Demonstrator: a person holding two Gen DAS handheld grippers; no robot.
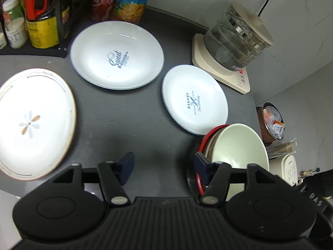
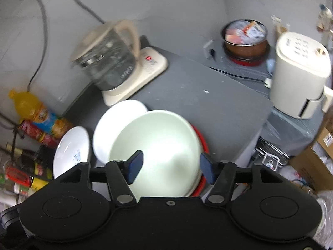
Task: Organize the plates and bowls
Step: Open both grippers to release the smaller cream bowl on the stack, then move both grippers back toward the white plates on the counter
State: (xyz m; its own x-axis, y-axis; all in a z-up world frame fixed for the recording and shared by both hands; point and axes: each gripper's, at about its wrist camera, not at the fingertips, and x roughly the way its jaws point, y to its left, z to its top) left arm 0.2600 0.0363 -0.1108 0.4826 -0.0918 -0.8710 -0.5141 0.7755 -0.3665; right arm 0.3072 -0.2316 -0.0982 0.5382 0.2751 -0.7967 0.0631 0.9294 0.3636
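Dark grey bench (image 1: pixel 129 116) carries three plates: a flower plate (image 1: pixel 31 125) at its left edge, a large white plate (image 1: pixel 116 54) toward the back, a smaller white plate (image 1: pixel 194 100) beside the kettle base (image 1: pixel 224 73). Stacked bowls (image 1: pixel 235 145) sit at the right edge, a pale green bowl (image 2: pixel 158 150) on top. Left claw (image 1: pixel 164 164) and right claw (image 2: pixel 171 166) both stand apart, empty.

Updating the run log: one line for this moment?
left gripper: open, empty | right gripper: open, over pale green bowl | three plates unstacked

The flower plate (image 1: pixel 31 123) is cut off at left; the kettle (image 2: pixel 108 62) is motion-blurred.
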